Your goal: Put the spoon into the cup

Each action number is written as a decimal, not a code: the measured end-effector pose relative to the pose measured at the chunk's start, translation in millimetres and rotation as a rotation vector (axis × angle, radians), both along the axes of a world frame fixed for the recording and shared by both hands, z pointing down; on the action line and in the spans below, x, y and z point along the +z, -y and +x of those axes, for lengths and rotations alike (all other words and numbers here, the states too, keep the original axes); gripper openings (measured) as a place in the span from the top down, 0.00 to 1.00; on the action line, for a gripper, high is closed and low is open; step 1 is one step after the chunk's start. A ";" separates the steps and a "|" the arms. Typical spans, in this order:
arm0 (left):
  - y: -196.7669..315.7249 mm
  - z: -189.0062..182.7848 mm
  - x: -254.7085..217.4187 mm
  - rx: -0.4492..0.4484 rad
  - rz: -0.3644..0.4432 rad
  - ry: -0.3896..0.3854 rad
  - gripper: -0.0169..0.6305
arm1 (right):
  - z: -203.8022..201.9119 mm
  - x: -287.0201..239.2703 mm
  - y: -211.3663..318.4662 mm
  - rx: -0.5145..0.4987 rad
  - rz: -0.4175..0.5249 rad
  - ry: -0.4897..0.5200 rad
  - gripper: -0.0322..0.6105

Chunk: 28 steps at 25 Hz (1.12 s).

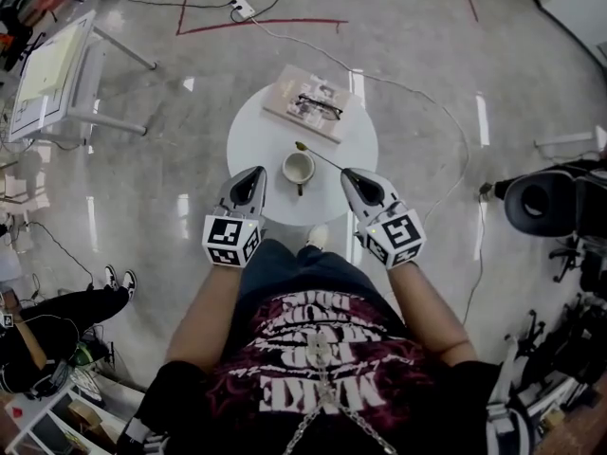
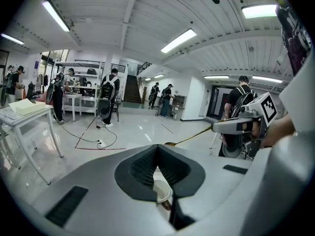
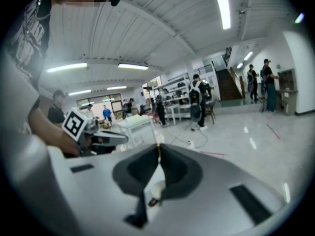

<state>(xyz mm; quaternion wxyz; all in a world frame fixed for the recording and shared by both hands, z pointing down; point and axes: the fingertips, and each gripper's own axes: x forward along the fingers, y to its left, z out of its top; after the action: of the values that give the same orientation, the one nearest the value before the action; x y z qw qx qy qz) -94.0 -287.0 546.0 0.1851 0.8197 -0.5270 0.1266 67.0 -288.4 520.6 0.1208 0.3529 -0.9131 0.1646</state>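
Observation:
A white cup stands near the front of a round white table. My right gripper is shut on the handle end of a thin gold spoon. The spoon slants up and left, and its bowl hangs just behind the cup's far rim. My left gripper is shut with nothing in it, left of the cup. In the left gripper view the spoon sticks out of the right gripper, and the cup shows below the closed jaws. The right gripper view shows the cup under its jaws.
A book with black glasses on it lies on the table's far side. A cable and a power strip lie on the floor beyond. A white desk stands at the left and a black chair at the right.

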 end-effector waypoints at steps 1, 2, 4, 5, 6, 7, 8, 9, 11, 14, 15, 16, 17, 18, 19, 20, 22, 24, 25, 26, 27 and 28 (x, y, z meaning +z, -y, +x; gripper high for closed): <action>-1.0 2.0 4.2 0.005 -0.011 -0.002 0.93 | 1.0 5.9 1.2 0.009 -0.018 0.002 0.89; -1.7 4.0 7.6 0.012 -0.020 -0.003 0.93 | 2.2 11.3 1.5 0.018 -0.034 0.002 0.89; 0.4 5.8 11.8 0.023 -0.030 -0.006 0.93 | 4.4 20.2 2.8 0.033 -0.059 -0.006 0.89; 3.7 5.5 13.4 0.029 -0.031 -0.008 0.93 | 5.0 23.9 5.4 0.039 -0.065 -0.011 0.89; 7.8 4.8 15.9 0.037 -0.033 -0.008 0.93 | 5.5 28.2 9.1 0.048 -0.071 -0.017 0.89; 11.2 4.3 19.9 0.047 -0.038 -0.006 0.93 | 6.4 33.3 12.5 0.059 -0.078 -0.024 0.89; 13.0 3.9 25.3 0.060 -0.047 -0.005 0.93 | 7.6 39.1 14.6 0.073 -0.088 -0.032 0.89; 13.8 3.5 31.2 0.074 -0.059 -0.006 0.93 | 8.4 44.9 15.3 0.087 -0.098 -0.041 0.89; 15.7 1.4 39.6 0.095 -0.081 -0.015 0.93 | 6.7 53.7 14.1 0.105 -0.119 -0.056 0.89; 22.5 -2.6 42.7 0.113 -0.094 -0.028 0.93 | -0.4 64.0 10.7 0.110 -0.149 -0.079 0.89; 25.2 -3.5 44.2 0.119 -0.097 -0.031 0.93 | -2.3 69.0 9.6 0.112 -0.159 -0.088 0.89; 27.6 -4.4 46.8 0.126 -0.100 -0.032 0.93 | -3.7 74.8 8.8 0.116 -0.172 -0.096 0.89; 29.7 -5.1 50.4 0.133 -0.105 -0.032 0.93 | -4.3 81.2 8.2 0.123 -0.187 -0.101 0.89; 31.3 -5.5 55.0 0.141 -0.111 -0.031 0.93 | -4.1 87.5 7.8 0.133 -0.206 -0.102 0.89; 32.3 -5.8 60.3 0.147 -0.120 -0.028 0.93 | -3.4 93.3 7.5 0.143 -0.225 -0.101 0.89; 32.8 -6.1 65.6 0.153 -0.130 -0.026 0.93 | -2.6 98.4 7.0 0.152 -0.241 -0.100 0.89; 32.8 -7.9 73.9 0.159 -0.153 -0.027 0.93 | -3.0 106.4 6.1 0.162 -0.265 -0.099 0.89; 33.2 -11.3 79.8 0.161 -0.172 -0.032 0.93 | -6.1 113.8 6.1 0.161 -0.284 -0.100 0.89; 33.1 -13.4 82.6 0.161 -0.180 -0.031 0.93 | -8.0 117.8 5.9 0.159 -0.293 -0.103 0.89; 32.6 -15.4 85.6 0.160 -0.189 -0.031 0.93 | -9.9 121.9 5.0 0.156 -0.302 -0.107 0.89; 31.7 -17.0 88.7 0.158 -0.197 -0.031 0.93 | -11.2 126.1 3.4 0.154 -0.311 -0.111 0.89; 30.3 -18.4 91.4 0.155 -0.206 -0.032 0.93 | -12.0 130.5 1.3 0.151 -0.319 -0.116 0.89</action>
<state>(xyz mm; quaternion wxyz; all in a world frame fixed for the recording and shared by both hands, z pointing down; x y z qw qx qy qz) -112.5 -317.3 637.5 0.2663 0.8367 -0.4431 0.1809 55.0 -289.7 651.1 0.2149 0.4056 -0.8379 0.2953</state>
